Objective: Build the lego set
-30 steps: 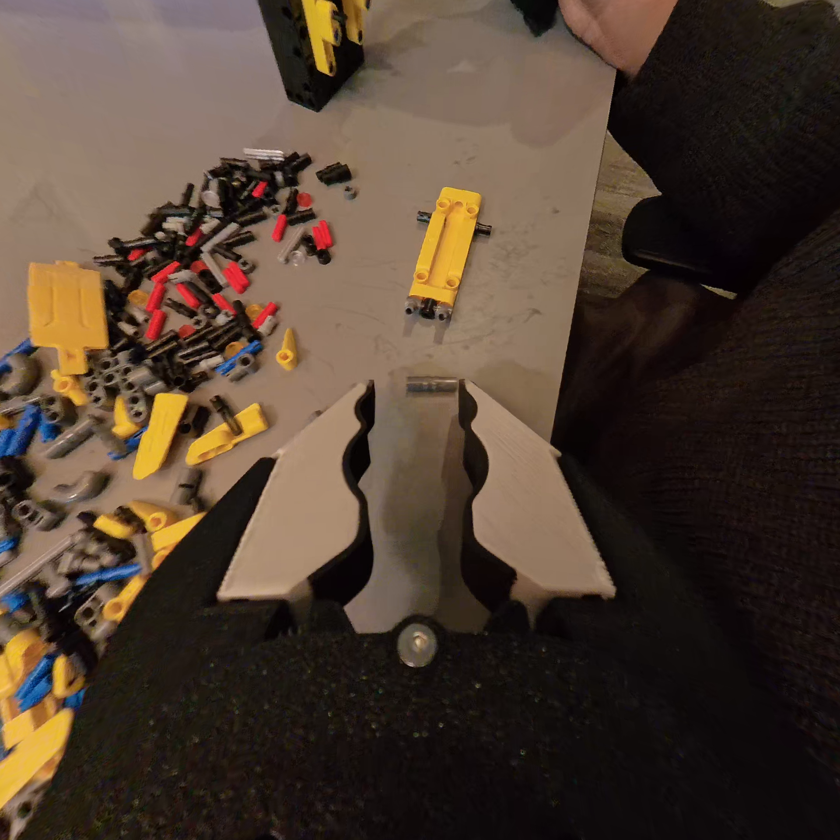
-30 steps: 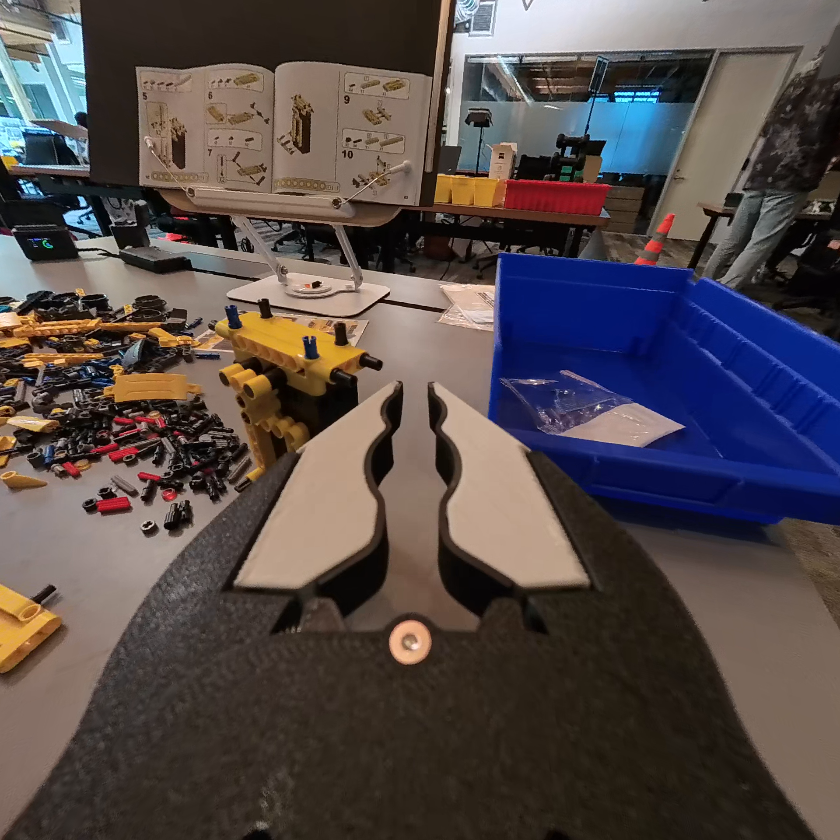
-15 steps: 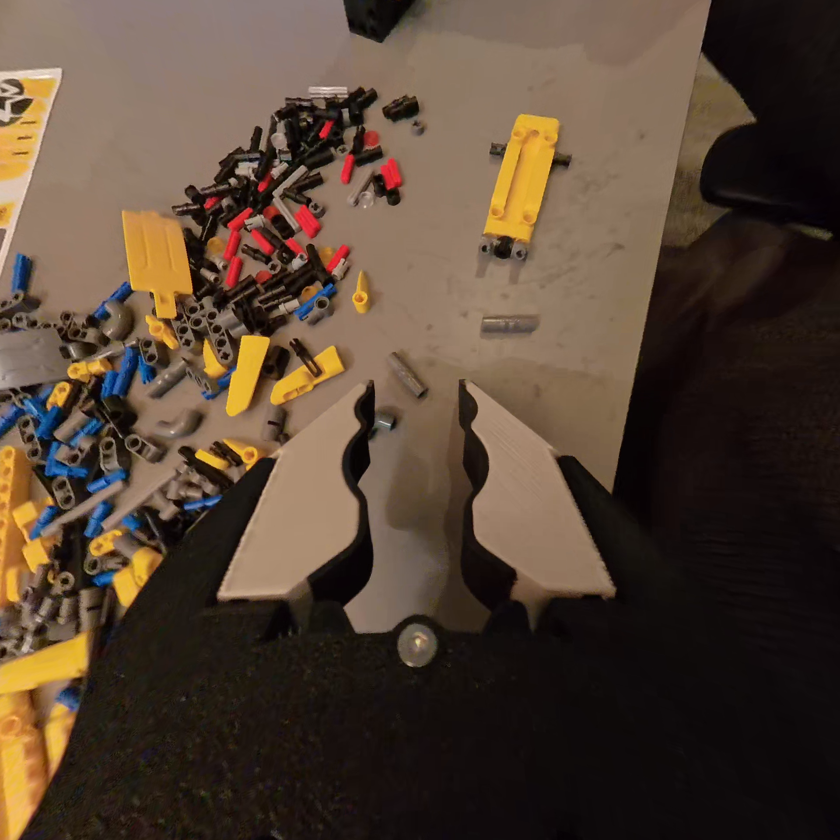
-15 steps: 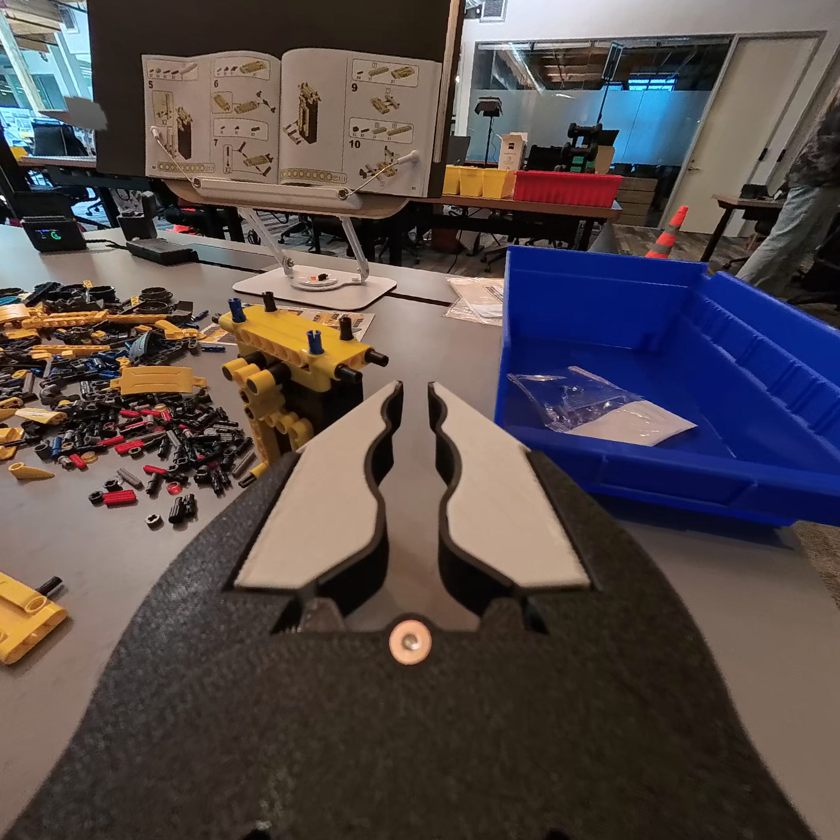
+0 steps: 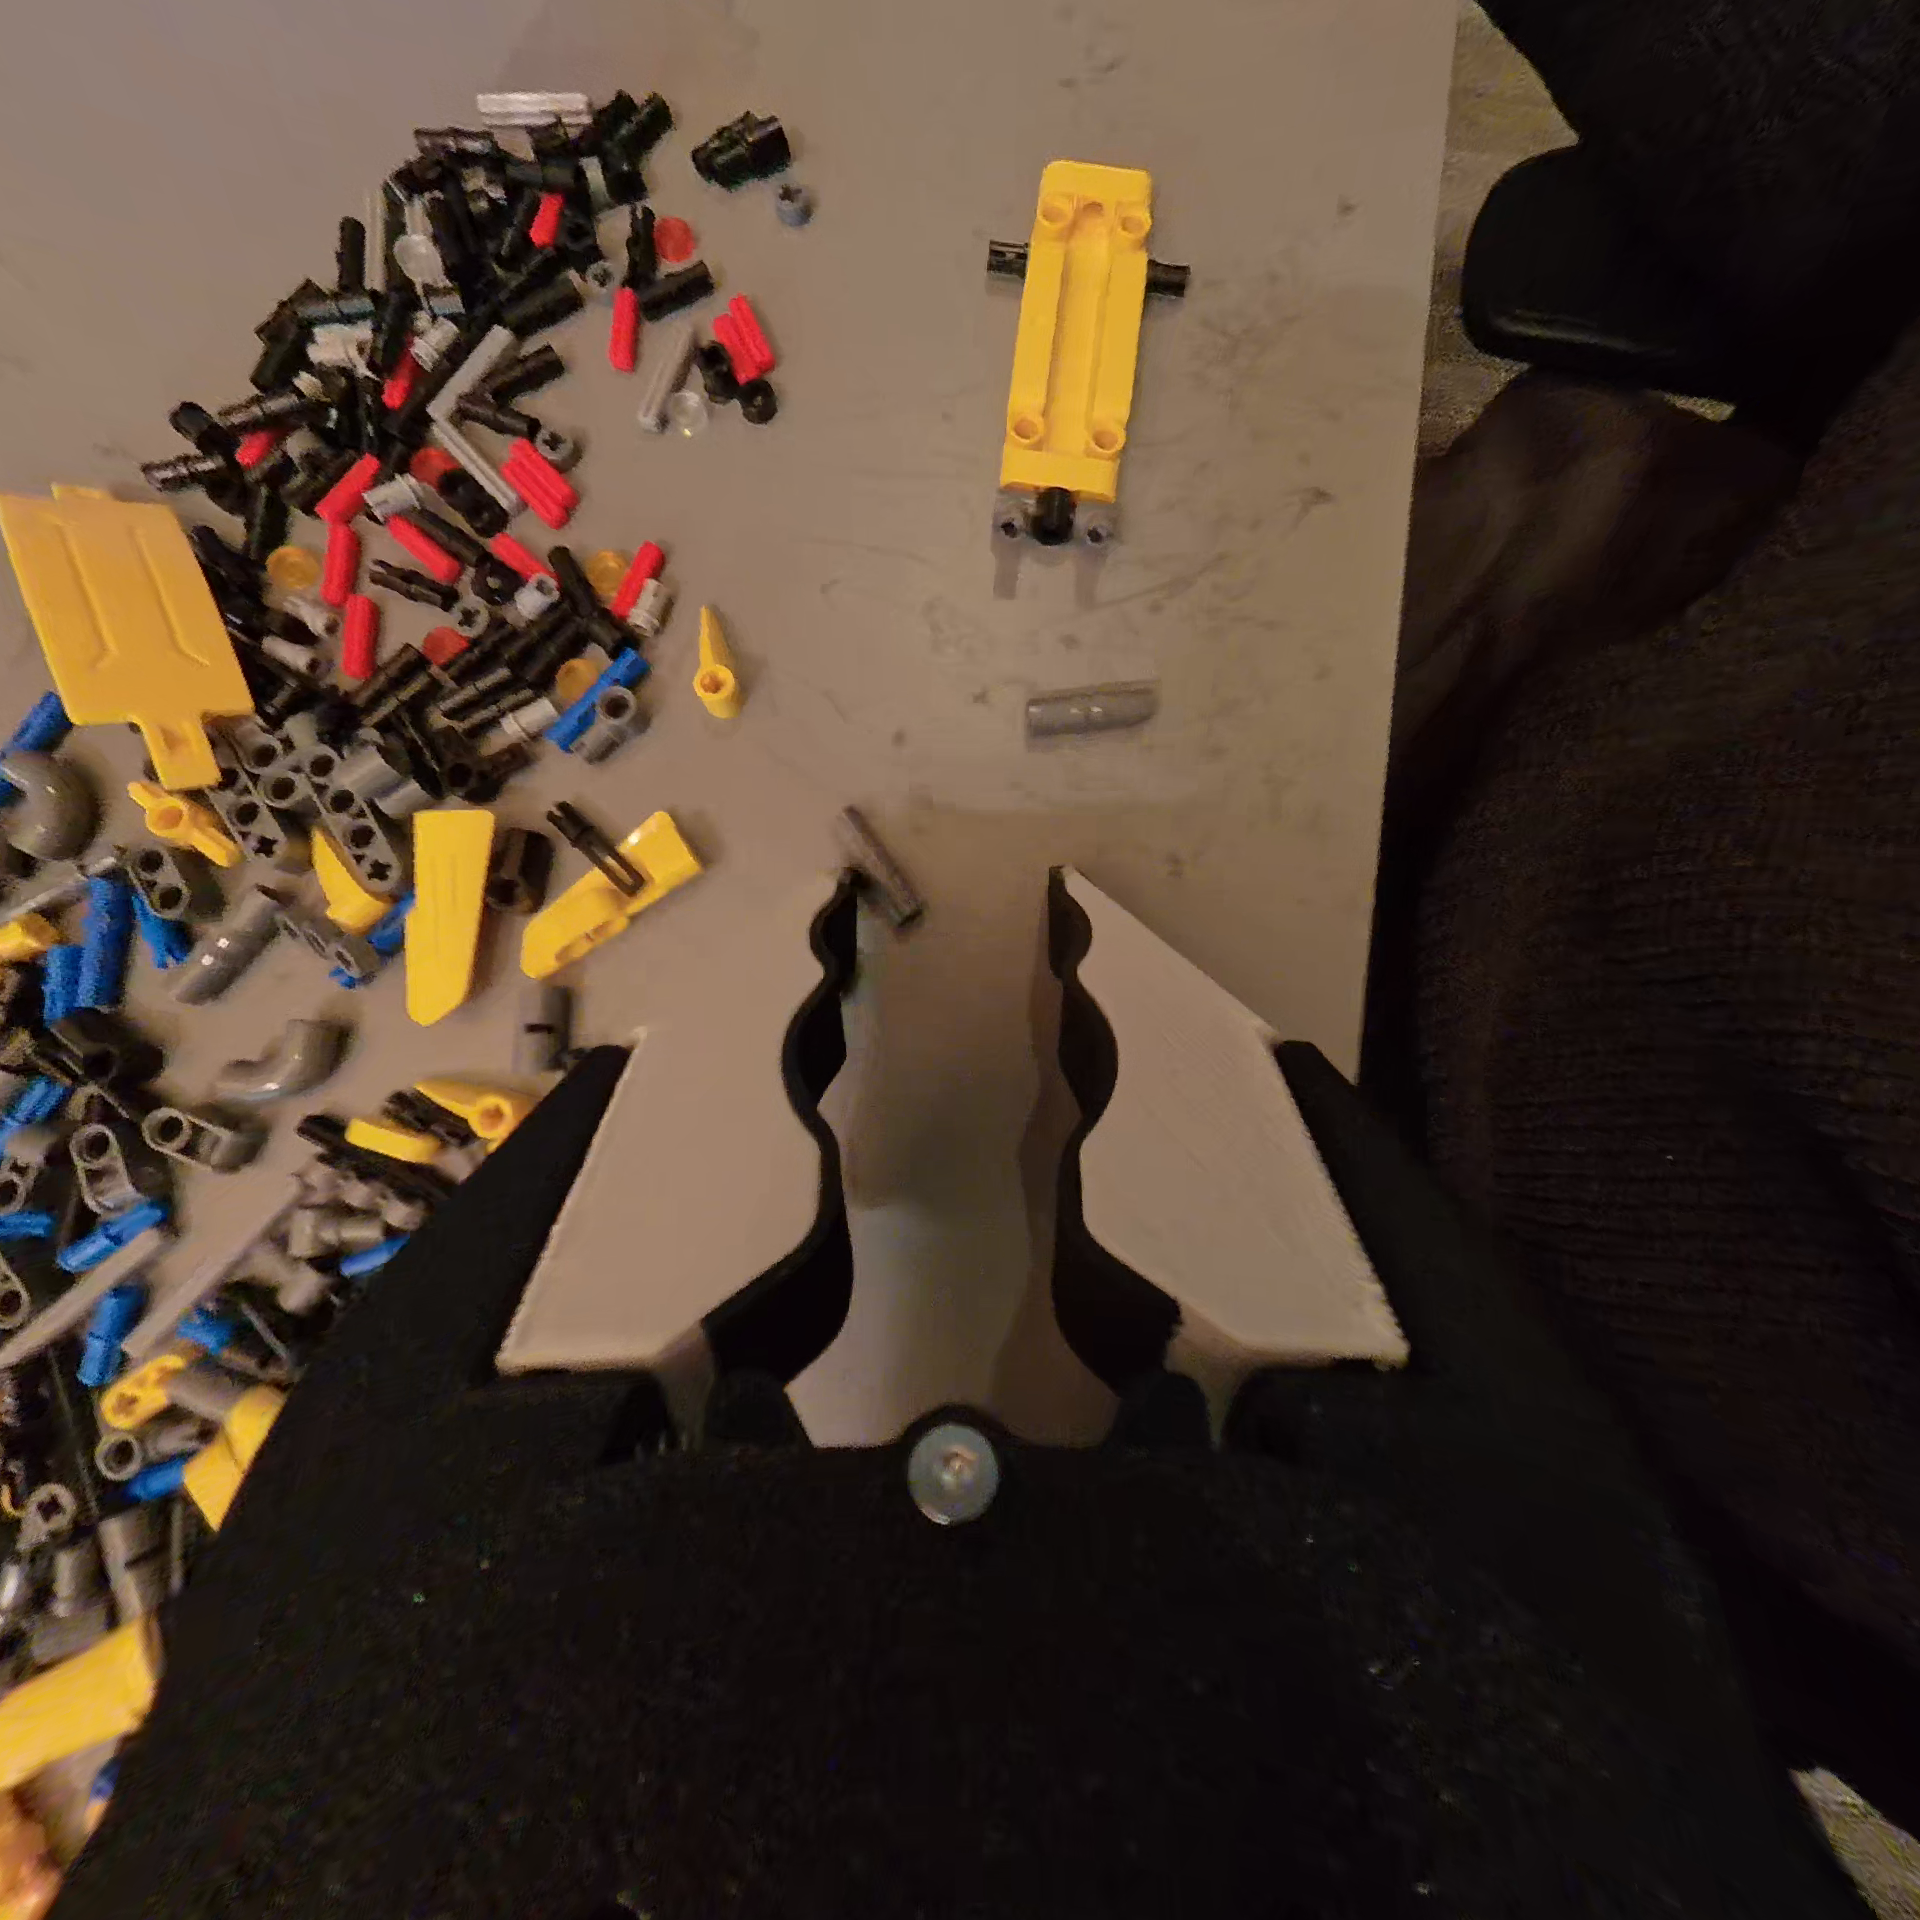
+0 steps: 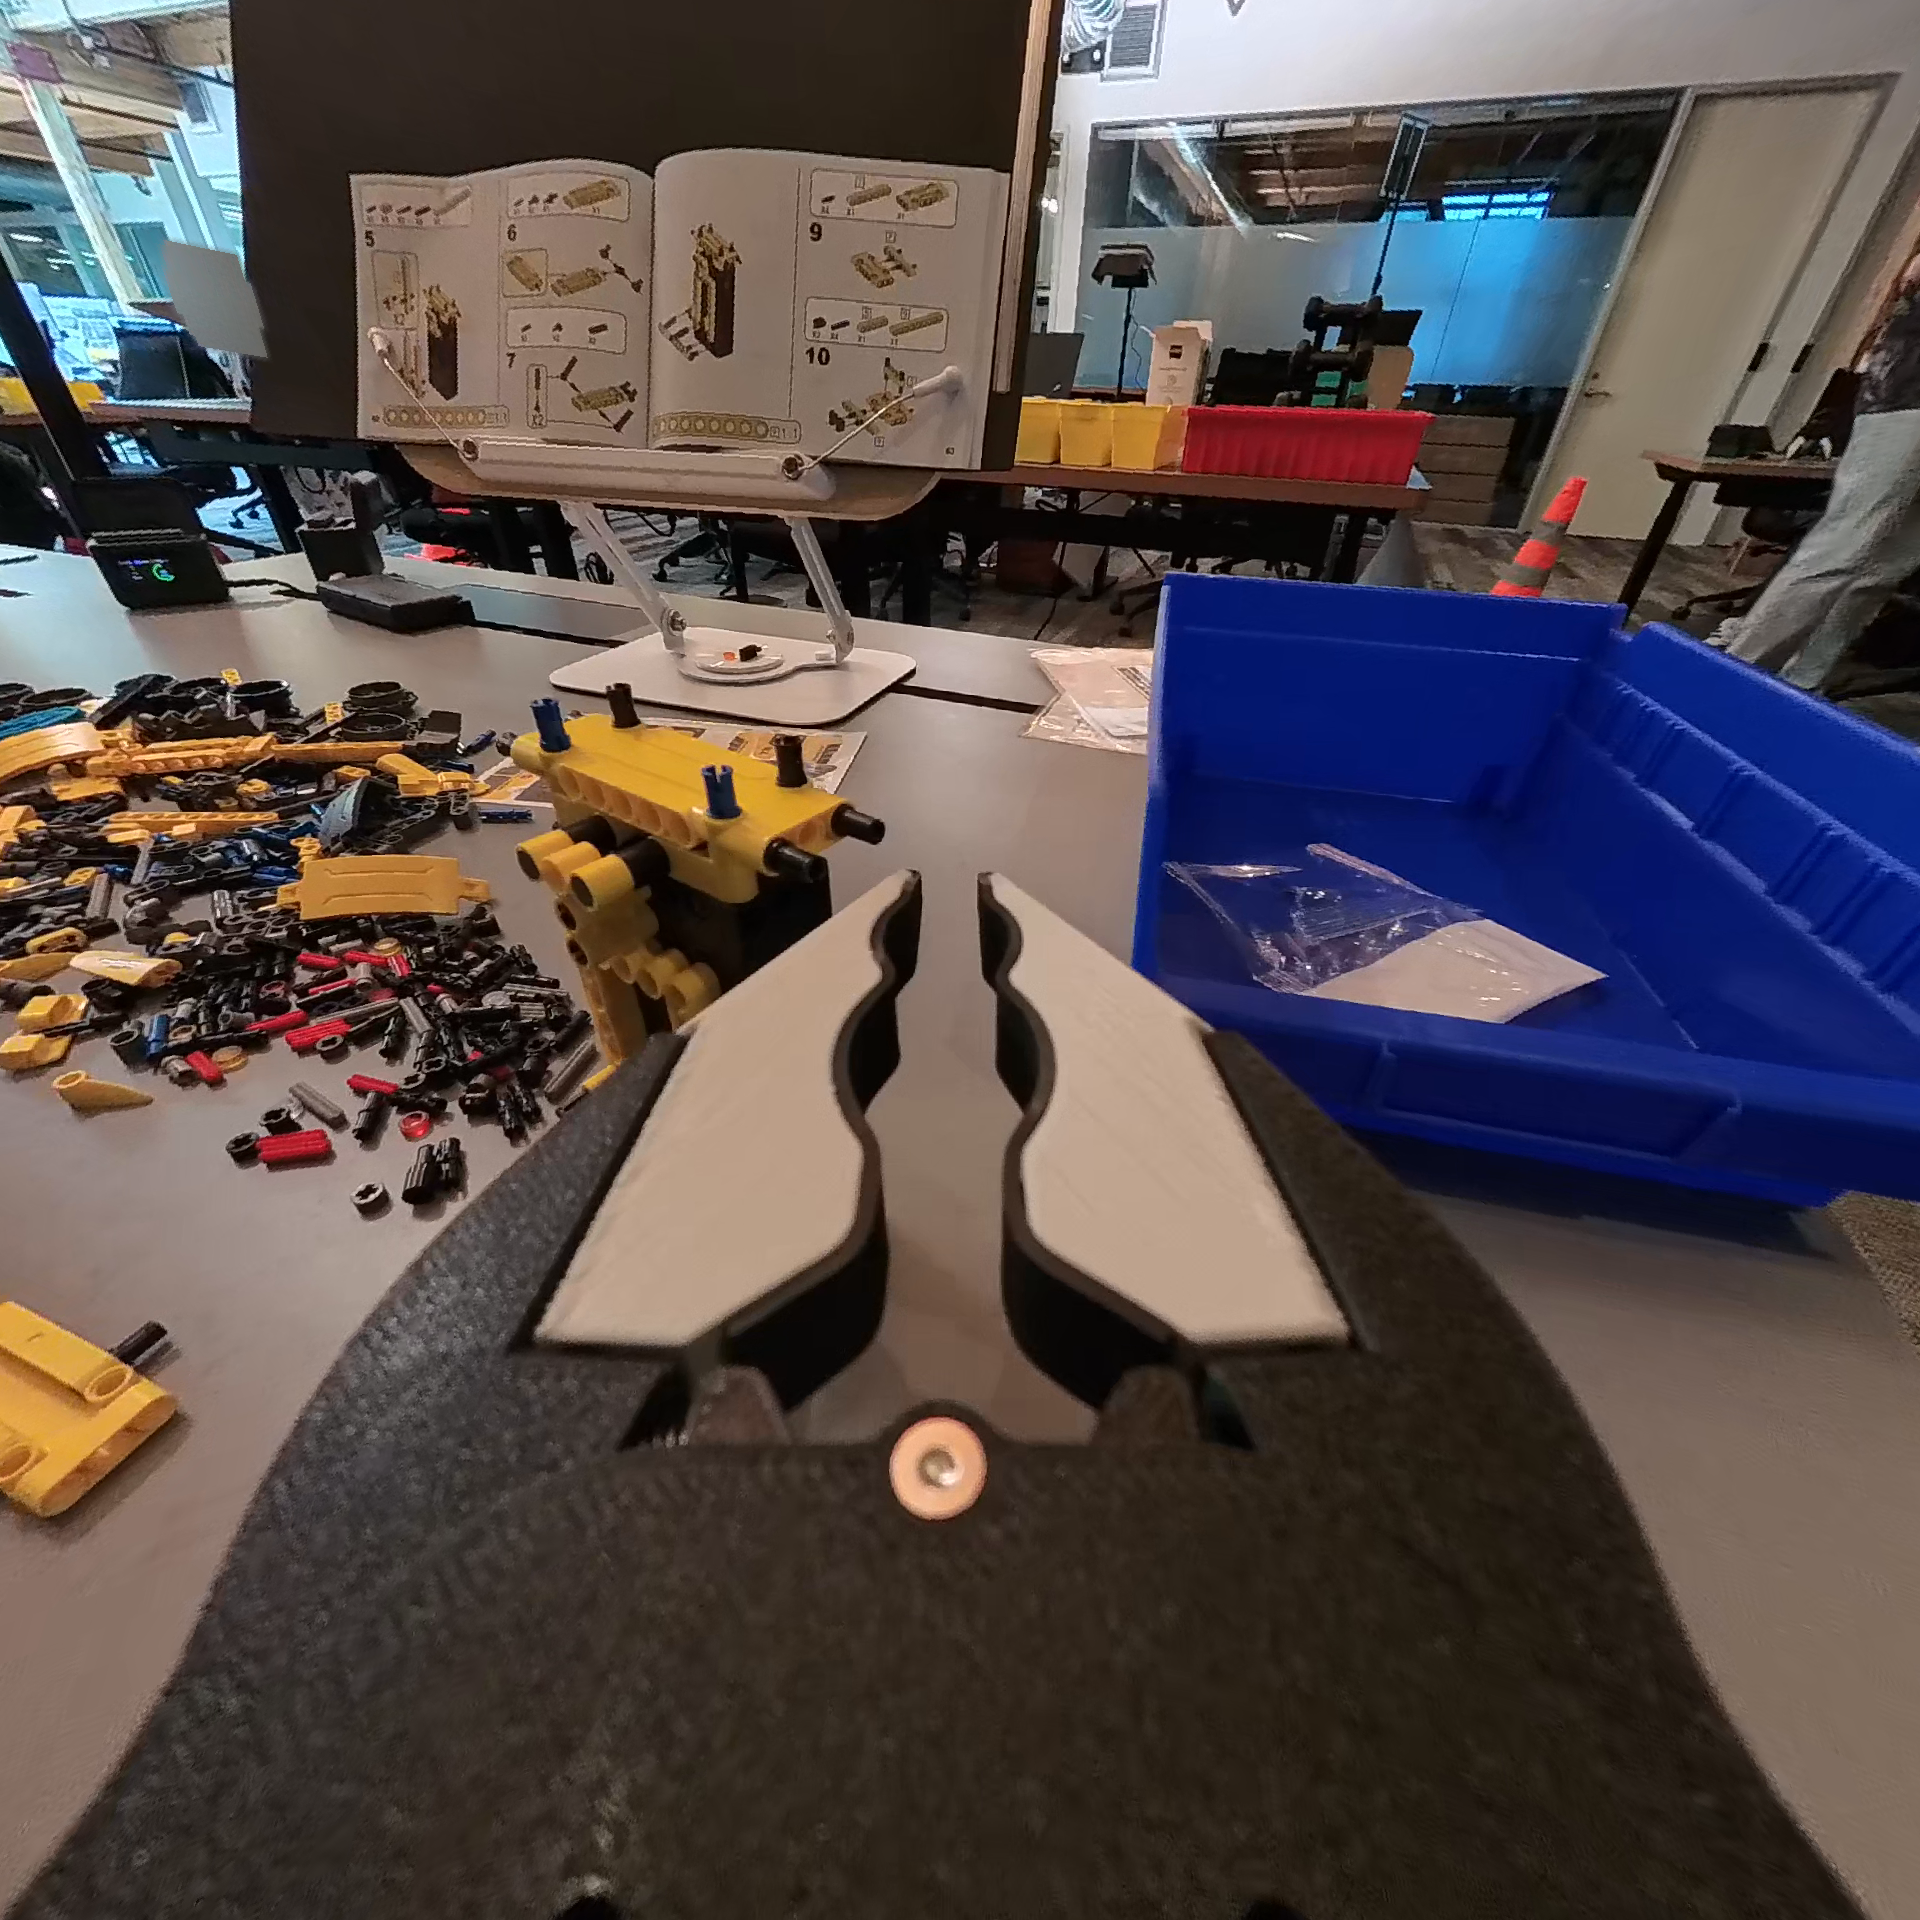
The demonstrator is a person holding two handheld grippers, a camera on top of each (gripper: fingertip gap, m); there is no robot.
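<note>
My left gripper point(image 5: 951, 883) is open and empty, low over the grey table point(image 5: 883, 582) near its right edge. A short dark axle point(image 5: 881, 871) lies touching its left fingertip point(image 5: 847, 894). A grey tube connector point(image 5: 1091, 712) lies just beyond the tips, and a yellow panel assembly with black pins point(image 5: 1075, 343) lies farther ahead. My right gripper point(image 6: 948, 883) is almost closed with a narrow gap and holds nothing. It hovers just right of a yellow and black brick build point(image 6: 675, 831) that stands upright on the table.
A pile of black, red, grey, blue and yellow parts point(image 5: 416, 468) covers the left; it also shows in the right wrist view point(image 6: 312, 987). A blue bin point(image 6: 1351, 707) with a plastic bag point(image 6: 1351, 935) sits right. A booklet point(image 6: 675, 312) stands on a holder point(image 6: 727, 675). A person's dark clothing point(image 5: 1662, 935) borders the table edge. Spacing between my two grippers at the tips: around 30 centimeters.
My left gripper has drawn back from the grey tube that was between its tips; the tube now lies on the table ahead. The right gripper has barely moved.
</note>
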